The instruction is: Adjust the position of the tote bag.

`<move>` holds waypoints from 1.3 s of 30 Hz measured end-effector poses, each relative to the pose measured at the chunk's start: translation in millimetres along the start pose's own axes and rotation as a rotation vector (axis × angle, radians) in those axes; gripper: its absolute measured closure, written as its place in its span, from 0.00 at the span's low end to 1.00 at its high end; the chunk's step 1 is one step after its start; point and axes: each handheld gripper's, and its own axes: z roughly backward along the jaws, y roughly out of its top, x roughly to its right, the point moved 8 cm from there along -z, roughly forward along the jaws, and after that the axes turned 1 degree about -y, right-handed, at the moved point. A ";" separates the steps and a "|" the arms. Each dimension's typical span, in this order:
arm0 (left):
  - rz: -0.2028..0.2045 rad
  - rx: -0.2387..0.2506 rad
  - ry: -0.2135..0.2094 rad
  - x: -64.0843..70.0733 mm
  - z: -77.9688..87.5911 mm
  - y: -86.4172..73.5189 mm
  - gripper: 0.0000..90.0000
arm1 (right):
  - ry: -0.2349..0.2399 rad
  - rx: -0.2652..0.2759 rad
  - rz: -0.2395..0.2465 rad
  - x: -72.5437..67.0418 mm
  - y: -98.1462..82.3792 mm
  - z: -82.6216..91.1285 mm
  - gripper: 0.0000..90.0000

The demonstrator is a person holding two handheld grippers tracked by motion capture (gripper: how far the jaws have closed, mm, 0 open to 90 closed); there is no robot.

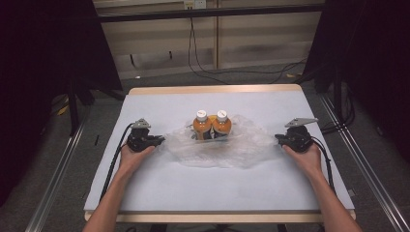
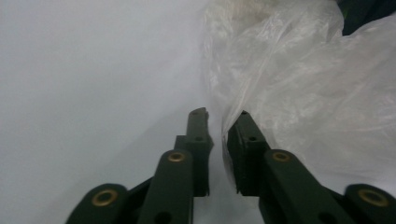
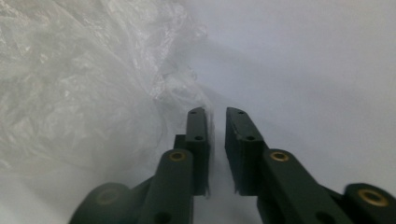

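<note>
Clear plastic bag mid-desk, two orange bottles standing in it. My left tool and right tool at bag's side edges, jaws slightly parted, film edge between them, not clamped. I regrip edges evenly, avoid toppling bottles.

Grey floor, pale panelled wall, black cables trailing.
</note>
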 end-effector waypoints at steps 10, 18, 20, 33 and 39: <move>0.048 0.128 -0.009 1.5 25.8 18.5 0.50 | 0.032 0.162 -0.048 0.7 23.6 28.2 0.52; 0.069 0.203 -0.001 -0.2 57.0 27.3 0.36 | 0.050 0.267 -0.087 4.0 40.4 54.5 0.42; 0.066 0.222 -0.002 1.3 63.9 29.4 0.35 | 0.057 0.295 -0.092 3.0 46.2 60.6 0.40; -0.008 0.278 -0.015 26.4 80.6 57.9 0.47 | 0.078 0.388 -0.024 -16.7 80.9 94.9 0.45; -0.121 0.223 -0.088 59.2 60.9 77.7 0.63 | 0.181 0.249 0.121 -58.6 100.2 69.5 0.75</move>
